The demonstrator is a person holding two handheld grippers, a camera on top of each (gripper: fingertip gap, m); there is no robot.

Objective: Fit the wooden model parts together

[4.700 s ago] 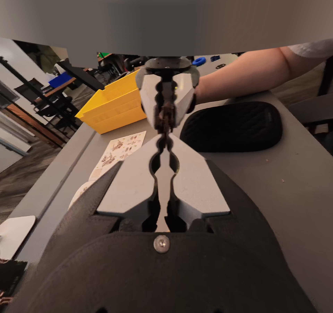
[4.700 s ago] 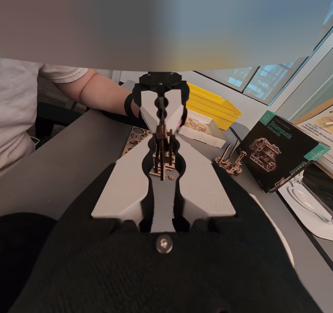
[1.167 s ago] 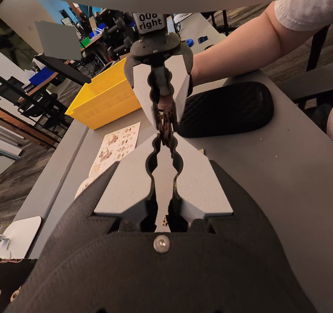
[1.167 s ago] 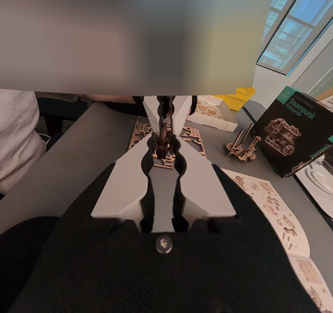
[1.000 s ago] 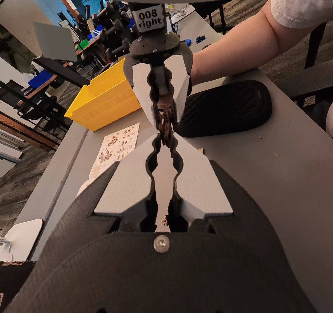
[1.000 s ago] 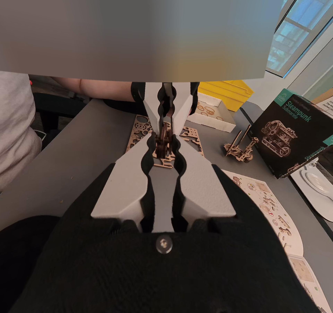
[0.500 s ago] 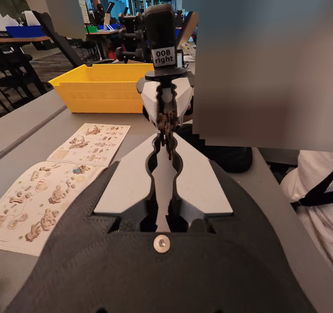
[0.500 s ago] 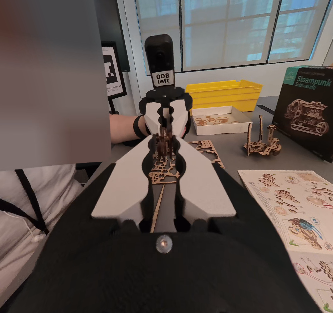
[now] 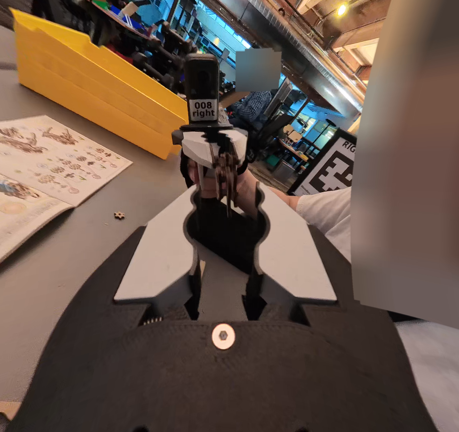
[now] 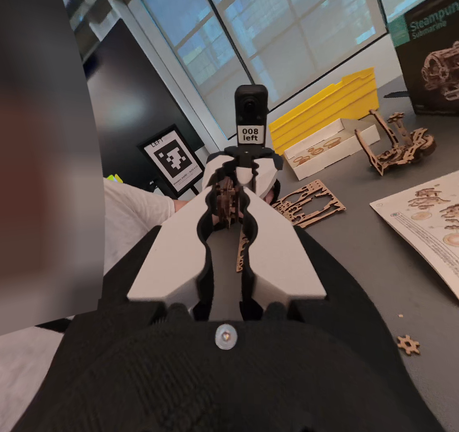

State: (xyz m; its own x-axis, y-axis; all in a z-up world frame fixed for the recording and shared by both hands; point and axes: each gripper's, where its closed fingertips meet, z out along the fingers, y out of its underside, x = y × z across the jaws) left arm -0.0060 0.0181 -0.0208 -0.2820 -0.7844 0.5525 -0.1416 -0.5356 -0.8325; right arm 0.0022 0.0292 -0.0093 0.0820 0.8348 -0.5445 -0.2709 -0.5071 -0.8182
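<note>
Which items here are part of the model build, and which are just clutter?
In the job: wooden subassembly clamped in the right gripper; left gripper, jaws open; fret sheet; instruction booklet; part-built frame; loose gear; white tray of rings.
Lying about: yellow bin; kit box; marker sign; black pad.

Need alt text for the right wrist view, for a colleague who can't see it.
The right gripper has its jaws shut on a small brown wooden assembly, held above the grey table, facing the left gripper. On the table beyond lie a punched-out wooden sheet, a half-built model and a yellow bin.
</note>
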